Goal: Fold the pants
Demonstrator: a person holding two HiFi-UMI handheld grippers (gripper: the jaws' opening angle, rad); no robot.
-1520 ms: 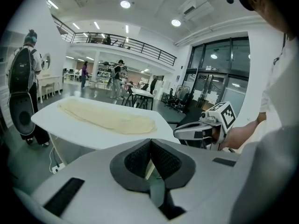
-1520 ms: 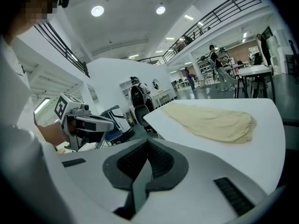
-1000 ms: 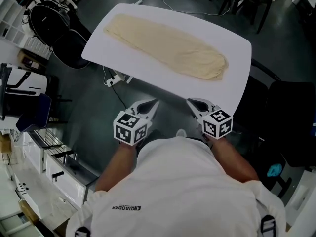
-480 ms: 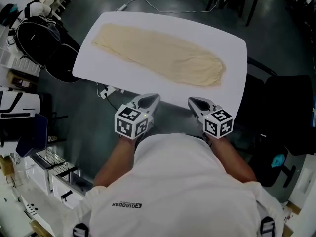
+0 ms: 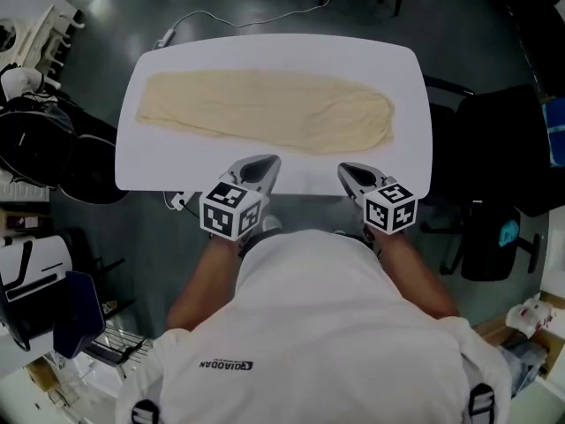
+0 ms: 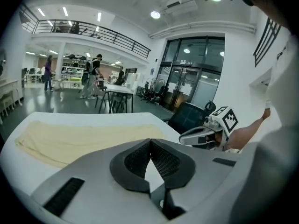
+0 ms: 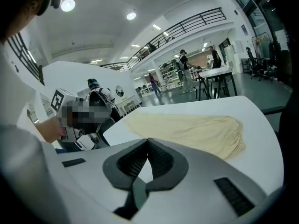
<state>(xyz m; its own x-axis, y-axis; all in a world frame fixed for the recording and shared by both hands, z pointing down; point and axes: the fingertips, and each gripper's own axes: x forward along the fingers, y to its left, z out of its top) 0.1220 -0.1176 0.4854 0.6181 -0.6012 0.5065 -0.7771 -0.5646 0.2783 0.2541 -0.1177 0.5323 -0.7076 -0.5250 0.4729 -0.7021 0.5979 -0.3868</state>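
The left claw (image 5: 259,164) is held over the near edge of the white table (image 5: 265,51). Its jaws meet at the tips with nothing between them. Just beyond it, the cream pants (image 5: 265,111) lie flat in one long strip across the table, narrower at the left and wider at the right. The right claw (image 5: 353,173) sits over the same near edge, jaws closed together and empty. Neither claw touches the cloth.
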